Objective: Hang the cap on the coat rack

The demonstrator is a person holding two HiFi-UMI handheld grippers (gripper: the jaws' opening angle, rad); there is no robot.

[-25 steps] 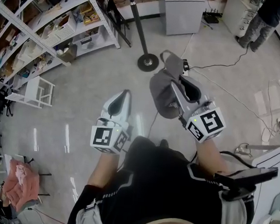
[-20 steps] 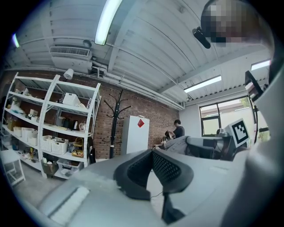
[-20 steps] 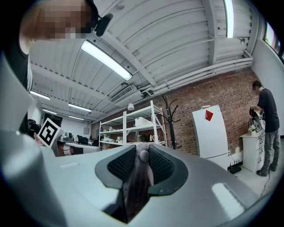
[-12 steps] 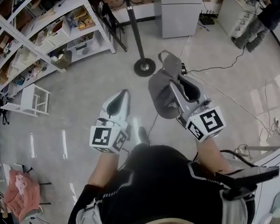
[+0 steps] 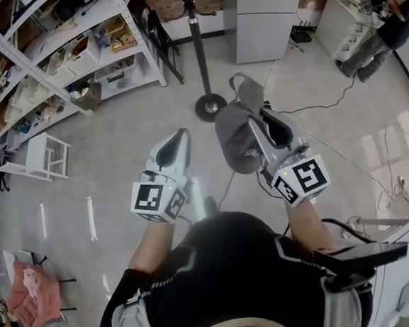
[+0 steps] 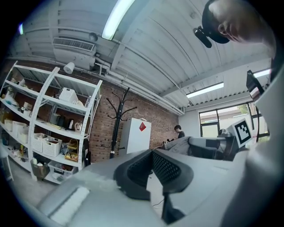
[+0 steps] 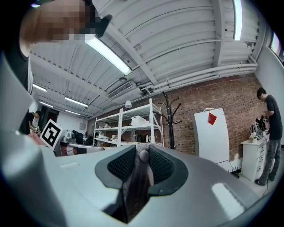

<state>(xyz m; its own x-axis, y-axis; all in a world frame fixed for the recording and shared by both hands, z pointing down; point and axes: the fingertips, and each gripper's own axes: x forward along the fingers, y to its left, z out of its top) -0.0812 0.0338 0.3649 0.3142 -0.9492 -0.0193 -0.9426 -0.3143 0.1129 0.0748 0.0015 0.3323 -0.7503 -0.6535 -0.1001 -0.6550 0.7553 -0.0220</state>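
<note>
Held cap (image 5: 235, 137) pinched in right gripper (image 5: 255, 122), rack (image 5: 196, 39) ahead; left gripper (image 5: 183, 136) closed tight, empty. Needed firm pinch, cap raised above a hook (image 7: 179, 105) before lowering.

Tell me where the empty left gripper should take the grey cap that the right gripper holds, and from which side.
Probably the rounded lower edge of the cap, approached from the left gripper side. The right gripper pinches it by the top button, so the cap hangs out toward the left gripper, with that edge free and nearest.
</note>
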